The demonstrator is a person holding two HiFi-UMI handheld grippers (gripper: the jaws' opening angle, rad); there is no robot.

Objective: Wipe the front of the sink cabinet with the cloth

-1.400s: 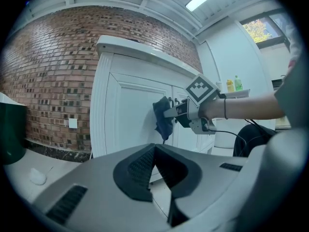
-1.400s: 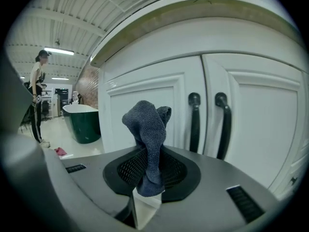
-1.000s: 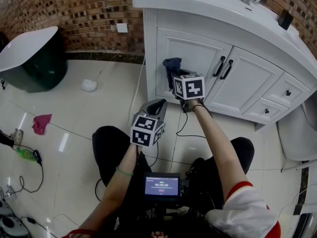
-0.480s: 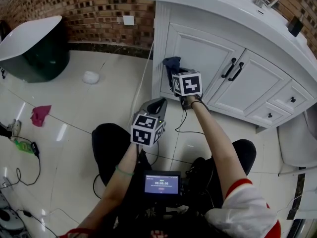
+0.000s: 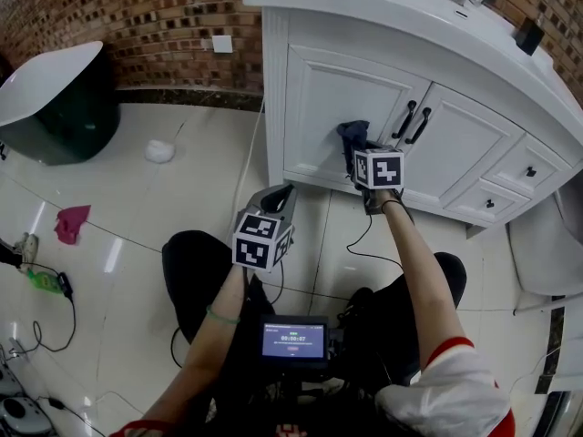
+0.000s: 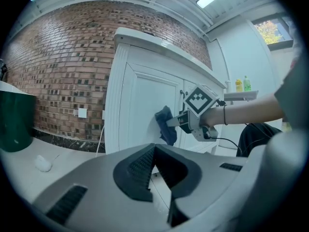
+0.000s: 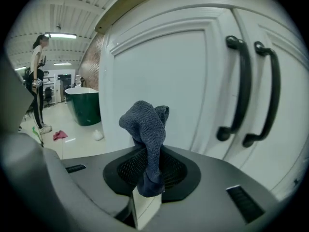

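A seated person's right gripper (image 5: 357,150) clamps a dark blue cloth (image 5: 351,135) between its jaws and holds it against the left door of the white sink cabinet (image 5: 314,107). In the right gripper view the cloth (image 7: 145,124) rises in a bunched fold from the clenched jaws of the right gripper (image 7: 147,178), with its top at the flat centre panel of the door. Whether the fabric truly presses on the paint or only brushes it is hard to judge from these angles. Two black handles (image 5: 410,123) stand just to the right of the cloth, where the two doors meet.

The left gripper (image 5: 281,196) hangs lower, above the person's lap and well apart from the cabinet. Its jaws are closed together with nothing between them. The left gripper view looks across at the other tool and the cloth (image 6: 165,124) on the door.

On the pale tiled floor (image 5: 182,198) lie a pink rag (image 5: 73,224) and a small white object (image 5: 160,151), near a dark green tub (image 5: 55,107) by the brick wall (image 5: 164,16).
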